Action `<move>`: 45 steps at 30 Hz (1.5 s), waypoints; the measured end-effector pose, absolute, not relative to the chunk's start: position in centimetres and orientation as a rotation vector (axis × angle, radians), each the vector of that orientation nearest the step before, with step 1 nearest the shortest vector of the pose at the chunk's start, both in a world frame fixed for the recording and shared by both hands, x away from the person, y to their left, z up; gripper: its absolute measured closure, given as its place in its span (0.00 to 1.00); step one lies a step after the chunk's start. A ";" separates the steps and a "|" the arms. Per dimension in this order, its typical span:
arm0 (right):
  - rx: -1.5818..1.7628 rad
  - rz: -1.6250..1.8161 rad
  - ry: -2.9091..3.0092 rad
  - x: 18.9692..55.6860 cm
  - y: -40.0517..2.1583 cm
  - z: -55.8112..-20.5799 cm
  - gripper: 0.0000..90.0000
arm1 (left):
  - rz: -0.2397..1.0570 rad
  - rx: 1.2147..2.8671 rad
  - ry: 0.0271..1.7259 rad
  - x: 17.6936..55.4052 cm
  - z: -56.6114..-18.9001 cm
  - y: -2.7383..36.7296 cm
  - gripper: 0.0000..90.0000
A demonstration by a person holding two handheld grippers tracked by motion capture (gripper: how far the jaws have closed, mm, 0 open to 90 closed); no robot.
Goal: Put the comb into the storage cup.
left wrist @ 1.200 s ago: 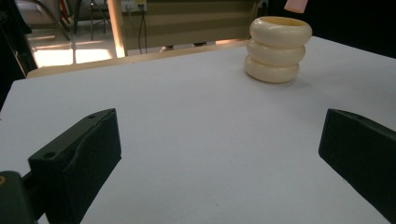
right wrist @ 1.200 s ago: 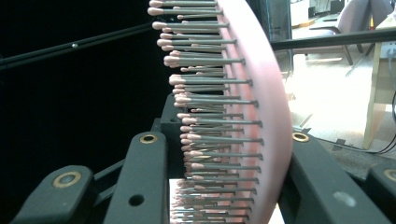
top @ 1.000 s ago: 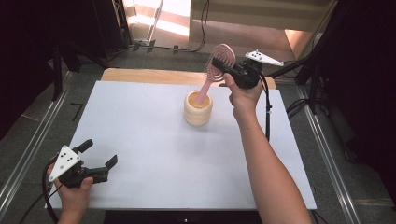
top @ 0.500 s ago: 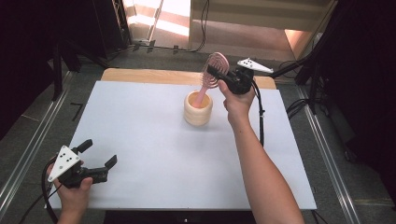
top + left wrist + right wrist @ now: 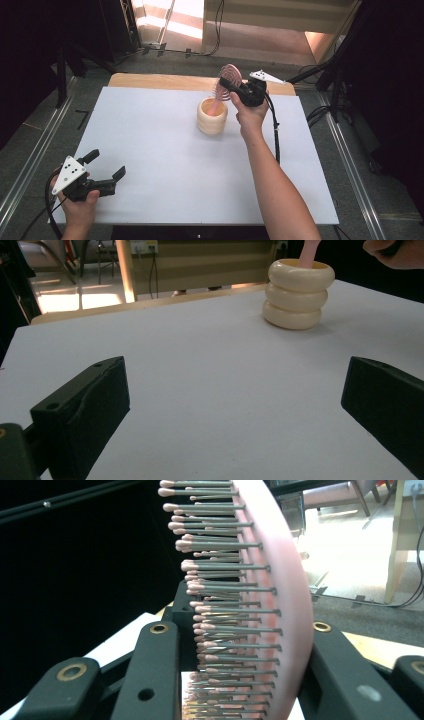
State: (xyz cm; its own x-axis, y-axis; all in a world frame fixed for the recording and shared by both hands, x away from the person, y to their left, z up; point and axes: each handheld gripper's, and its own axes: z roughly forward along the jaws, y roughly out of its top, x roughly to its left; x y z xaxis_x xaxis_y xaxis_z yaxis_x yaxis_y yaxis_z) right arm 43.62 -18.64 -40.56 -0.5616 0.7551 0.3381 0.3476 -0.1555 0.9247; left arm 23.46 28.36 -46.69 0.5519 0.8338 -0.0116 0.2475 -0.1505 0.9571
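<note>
Two grippers in use: the left gripper (image 5: 106, 174) rests idle at the tabletop's near-left corner, jaws spread and empty, while the right gripper (image 5: 235, 88) clamps a pink hairbrush (image 5: 228, 80) by its head — handle tip already inside the cream ribbed cup (image 5: 212, 116) toward the far edge. Insertion judged partly done; release is left. White tabletop (image 5: 165, 165) otherwise bare — dark surrounds, sunlit floor beyond.

Bright tabletop, dark surround, sunlit floor glare behind.
</note>
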 end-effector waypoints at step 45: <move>1.308 1.784 1.794 42.0 -22.1 -43.0 0.00 | 0.661 1.698 0.915 23.5 -46.8 28.2 0.00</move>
State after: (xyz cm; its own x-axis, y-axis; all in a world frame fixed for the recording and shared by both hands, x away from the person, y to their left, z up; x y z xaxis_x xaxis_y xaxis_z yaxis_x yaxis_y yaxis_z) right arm 42.01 -22.11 -43.04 -0.5440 0.7476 0.3809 0.3850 -0.1809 0.9050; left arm 23.49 28.25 -46.78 0.5554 0.8315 -0.0088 0.2528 -0.1587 0.9544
